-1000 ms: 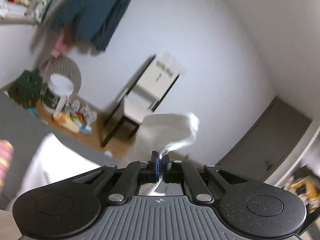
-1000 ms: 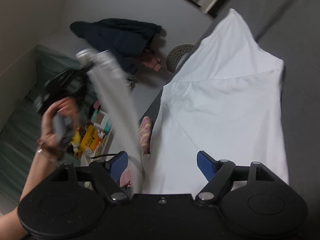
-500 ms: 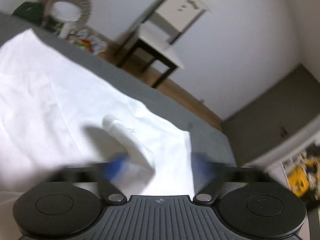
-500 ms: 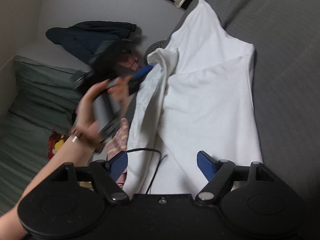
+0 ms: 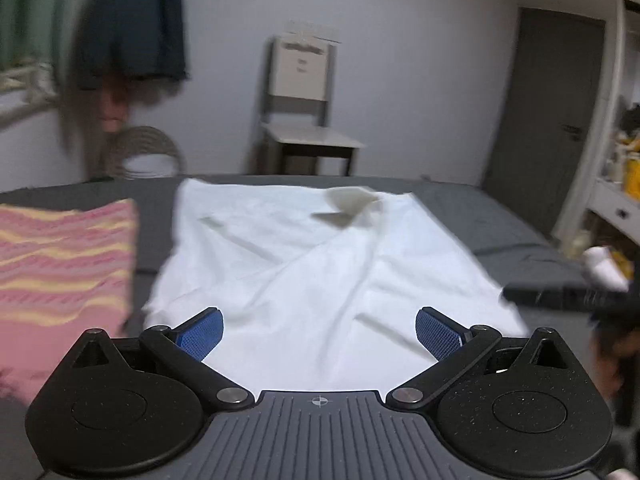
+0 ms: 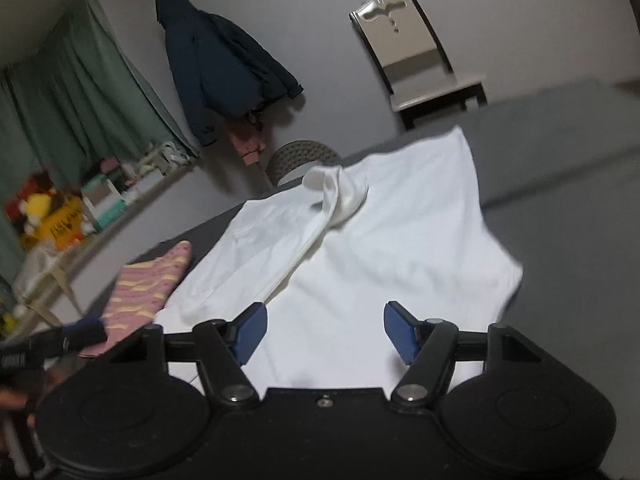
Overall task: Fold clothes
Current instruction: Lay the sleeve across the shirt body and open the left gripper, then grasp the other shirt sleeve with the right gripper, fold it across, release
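A white garment (image 5: 320, 264) lies spread on the grey bed (image 5: 500, 220), with creases and a folded-over flap near its far edge. In the right wrist view the same white garment (image 6: 380, 240) has a sleeve folded across its left side. My left gripper (image 5: 318, 334) hovers open above the near edge of the cloth, nothing between its blue pads. My right gripper (image 6: 324, 332) is also open over the near part of the cloth. The other gripper shows blurred at the right edge of the left wrist view.
A pink and yellow striped cloth (image 5: 56, 272) lies left of the garment on the bed. A chair (image 5: 304, 120) stands against the far wall, with a wicker basket (image 5: 140, 156) and a hanging dark jacket (image 6: 224, 72) to its left. Shelves (image 5: 616, 184) stand at right.
My left gripper held a white sleeve up a second ago, then let it go onto the garment and pulled back. It now stands open. The right gripper stayed open and drew back.
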The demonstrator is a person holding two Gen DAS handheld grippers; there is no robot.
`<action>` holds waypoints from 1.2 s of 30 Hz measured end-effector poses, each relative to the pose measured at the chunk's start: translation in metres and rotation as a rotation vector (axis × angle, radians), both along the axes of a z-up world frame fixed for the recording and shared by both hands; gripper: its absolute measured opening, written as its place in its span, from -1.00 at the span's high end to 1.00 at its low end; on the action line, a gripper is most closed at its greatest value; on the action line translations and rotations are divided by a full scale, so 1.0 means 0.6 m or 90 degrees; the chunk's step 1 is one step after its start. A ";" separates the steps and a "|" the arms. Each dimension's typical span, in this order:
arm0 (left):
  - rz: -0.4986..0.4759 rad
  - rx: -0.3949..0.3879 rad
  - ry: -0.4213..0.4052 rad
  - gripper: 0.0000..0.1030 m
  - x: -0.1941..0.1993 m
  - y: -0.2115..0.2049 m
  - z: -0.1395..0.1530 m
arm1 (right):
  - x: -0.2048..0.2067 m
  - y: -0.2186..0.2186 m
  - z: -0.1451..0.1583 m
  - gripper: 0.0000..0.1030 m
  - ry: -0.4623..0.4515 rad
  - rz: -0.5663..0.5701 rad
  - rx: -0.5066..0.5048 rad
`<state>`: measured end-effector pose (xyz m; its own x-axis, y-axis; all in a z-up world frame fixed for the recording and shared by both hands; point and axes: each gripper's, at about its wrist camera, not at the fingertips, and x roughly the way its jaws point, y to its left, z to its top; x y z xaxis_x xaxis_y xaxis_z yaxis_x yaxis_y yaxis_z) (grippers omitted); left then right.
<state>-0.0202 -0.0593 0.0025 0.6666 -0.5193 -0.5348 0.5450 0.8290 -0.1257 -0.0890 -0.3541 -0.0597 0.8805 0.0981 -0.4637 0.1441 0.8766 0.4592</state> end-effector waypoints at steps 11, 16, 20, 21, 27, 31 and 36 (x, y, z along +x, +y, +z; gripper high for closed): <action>-0.033 -0.035 0.126 -0.99 0.052 0.010 -0.088 | 0.320 0.068 0.105 -0.20 0.128 0.064 -0.317; -0.042 -0.027 0.126 -0.99 0.062 -0.010 -0.125 | 0.464 0.119 0.066 -0.15 0.247 0.129 -0.488; -0.045 -0.054 0.151 -0.99 0.072 -0.009 -0.133 | 0.522 0.134 0.030 0.94 0.326 0.144 -0.519; -0.044 -0.057 0.155 -0.99 0.072 -0.008 -0.135 | 0.526 0.131 0.034 0.94 0.332 0.140 -0.496; -0.019 -0.074 0.174 -0.99 0.076 0.001 -0.138 | 0.458 0.056 0.146 0.95 0.104 0.036 -0.230; -0.014 -0.079 0.185 -0.99 0.074 -0.002 -0.139 | 0.410 -0.055 0.105 0.95 0.091 -0.073 -0.063; -0.029 -0.042 0.165 -0.99 0.065 -0.016 -0.144 | 0.358 -0.138 -0.040 0.95 0.198 -0.179 0.047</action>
<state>0.0186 -0.0686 -0.0836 0.4869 -0.5850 -0.6486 0.5237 0.7898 -0.3193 0.1259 -0.4367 -0.0836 0.6970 -0.0837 -0.7122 0.5147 0.7499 0.4156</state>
